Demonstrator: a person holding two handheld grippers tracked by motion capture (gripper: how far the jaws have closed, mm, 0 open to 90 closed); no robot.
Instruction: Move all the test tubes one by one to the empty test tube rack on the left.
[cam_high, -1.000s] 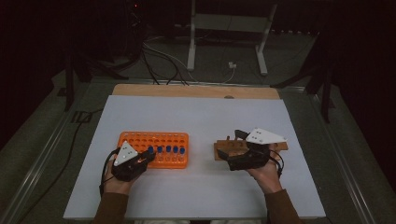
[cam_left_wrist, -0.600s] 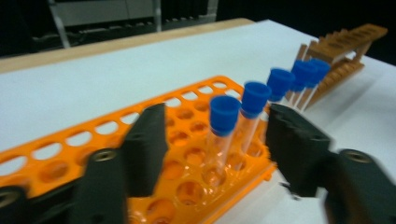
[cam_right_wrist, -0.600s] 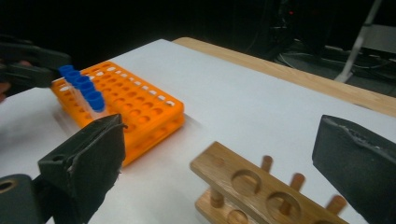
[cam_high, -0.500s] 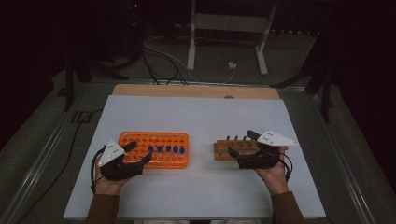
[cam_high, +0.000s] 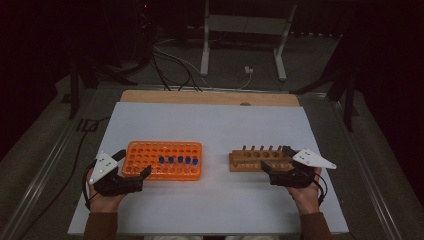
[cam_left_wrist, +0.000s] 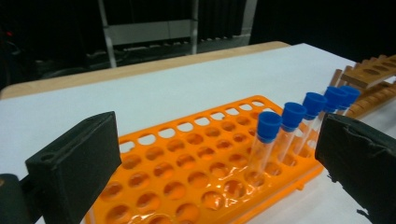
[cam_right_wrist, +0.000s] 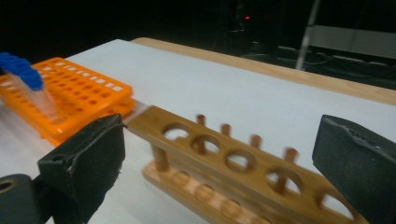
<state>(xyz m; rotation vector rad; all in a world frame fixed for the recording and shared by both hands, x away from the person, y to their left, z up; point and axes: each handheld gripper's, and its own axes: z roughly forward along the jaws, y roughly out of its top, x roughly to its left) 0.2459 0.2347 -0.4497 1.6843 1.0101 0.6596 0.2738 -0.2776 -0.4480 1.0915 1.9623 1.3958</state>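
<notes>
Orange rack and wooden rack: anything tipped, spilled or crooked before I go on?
Nothing stands out. The orange rack lies flat with five blue-capped tubes seated in one row, leaning slightly alike. The wooden rack stands upright, its holes empty. Both hand-held grippers, left and right, are open and hold nothing.

An orange rack (cam_high: 163, 160) sits on the white table (cam_high: 215, 125), five blue-capped tubes (cam_high: 178, 160) in its right half. Right of it stands a wooden rack (cam_high: 257, 160). The left gripper (cam_high: 131, 167) straddles the orange rack's left end with jaws apart; the right gripper (cam_high: 275, 161), jaws spread, is at the wooden rack.
</notes>
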